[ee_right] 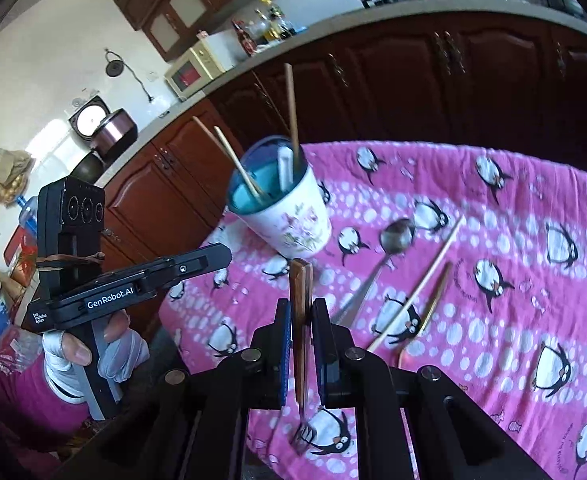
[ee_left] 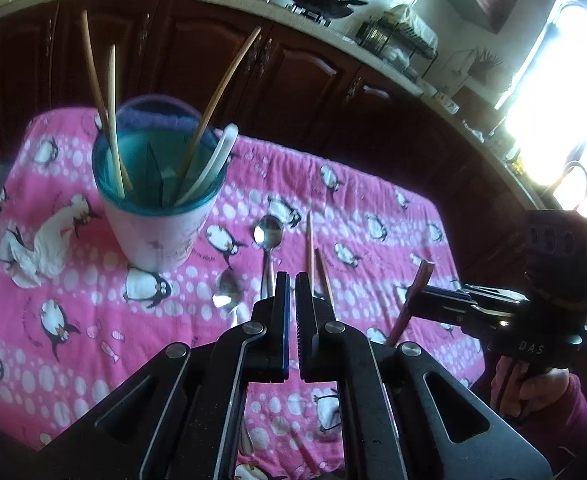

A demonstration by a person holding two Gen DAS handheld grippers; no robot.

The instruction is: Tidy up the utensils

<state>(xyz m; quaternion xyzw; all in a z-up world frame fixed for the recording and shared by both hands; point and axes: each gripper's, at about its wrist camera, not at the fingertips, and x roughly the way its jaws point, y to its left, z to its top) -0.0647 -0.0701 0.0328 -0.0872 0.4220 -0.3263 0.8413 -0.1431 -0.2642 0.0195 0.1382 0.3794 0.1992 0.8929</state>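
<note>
At ten o'clock in the left wrist view, a blue-rimmed floral cup (ee_left: 161, 208) is seen standing on the pink penguin cloth (ee_left: 373, 240), with chopsticks (ee_left: 221, 92) and a white spoon (ee_left: 209, 172) leaning inside it. Toward the centre, two metal spoons (ee_left: 268, 236) and two loose chopsticks (ee_left: 310, 248) are laid on the cloth. At six o'clock, the left gripper (ee_left: 292, 280) is clenched on nothing. At three o'clock, the right gripper (ee_right: 301, 308) is clamped on a wooden-handled fork (ee_right: 300, 320), tines hanging down.
</note>
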